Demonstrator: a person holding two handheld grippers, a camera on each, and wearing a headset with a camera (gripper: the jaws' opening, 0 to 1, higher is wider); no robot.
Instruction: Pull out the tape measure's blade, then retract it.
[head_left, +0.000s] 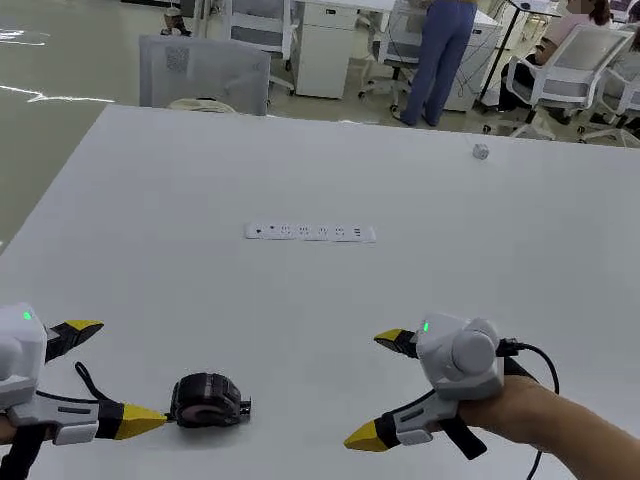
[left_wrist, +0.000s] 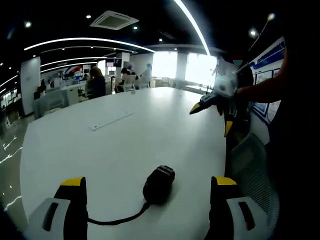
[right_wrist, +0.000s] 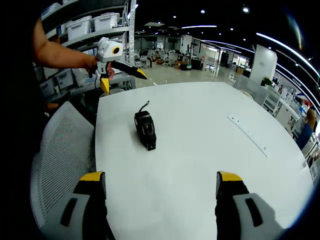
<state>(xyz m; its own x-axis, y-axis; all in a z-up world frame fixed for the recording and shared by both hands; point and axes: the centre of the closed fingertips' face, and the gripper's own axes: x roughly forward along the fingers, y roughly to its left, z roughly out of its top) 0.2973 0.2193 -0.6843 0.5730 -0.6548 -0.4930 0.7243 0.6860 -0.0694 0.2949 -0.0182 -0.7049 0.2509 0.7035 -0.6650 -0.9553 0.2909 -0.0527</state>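
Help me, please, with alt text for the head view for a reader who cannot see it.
A black tape measure lies on a white table, just beyond the tips of the open left gripper; the open right gripper is held apart from it. A white power strip lies farther back.

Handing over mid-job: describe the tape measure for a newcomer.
On the white table, near the front edge by the left hand-held gripper, lies the tape measure. It is small, dark, rounded, unlike the long white power strip beyond.
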